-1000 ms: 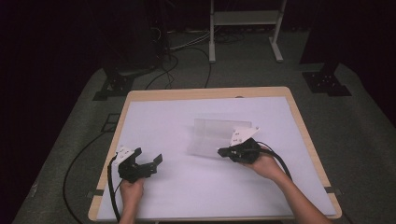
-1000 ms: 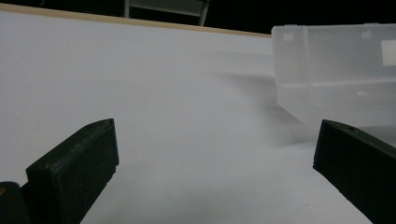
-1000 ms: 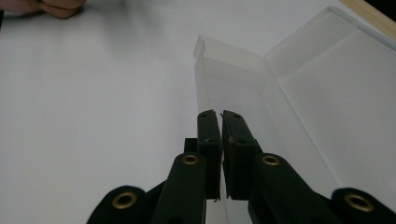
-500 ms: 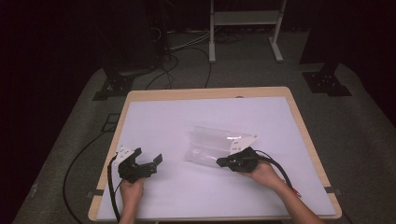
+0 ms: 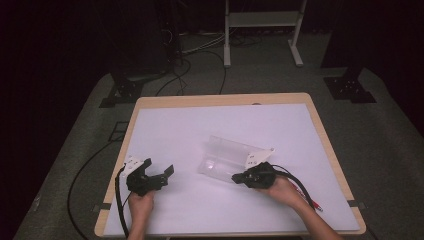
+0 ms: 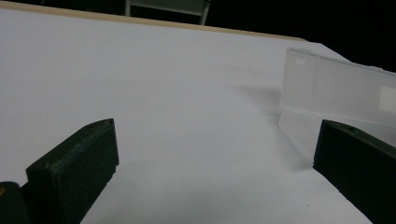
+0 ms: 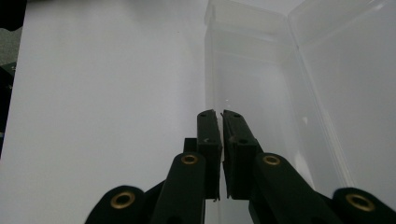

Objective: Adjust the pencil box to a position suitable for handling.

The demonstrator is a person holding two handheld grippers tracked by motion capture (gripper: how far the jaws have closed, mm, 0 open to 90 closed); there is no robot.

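Note:
A clear plastic box [image 5: 222, 156] lies near the middle of the white table [image 5: 200, 125], tipped with its open side toward the right hand. My right gripper [image 5: 235, 177] is shut on the box's near wall. In the right gripper view the jaws [image 7: 220, 114] pinch the thin clear edge, and the box's inside [image 7: 280, 88] stretches away ahead. My left gripper [image 5: 159, 167] rests open at the front left with nothing in it. In the left gripper view its jaws [image 6: 212, 135] stand wide apart, with the box [image 6: 336, 88] off to the right.
The table has a wooden rim [image 5: 225, 99] all round. Beyond its far edge lie cables [image 5: 190, 55] on the dark floor, along with a white stand's legs [image 5: 227, 45]. Black cables trail from both grippers off the front edge.
My right gripper has drawn the clear box toward the front edge and a little left, and the box has tipped lower. The left gripper has stayed put.

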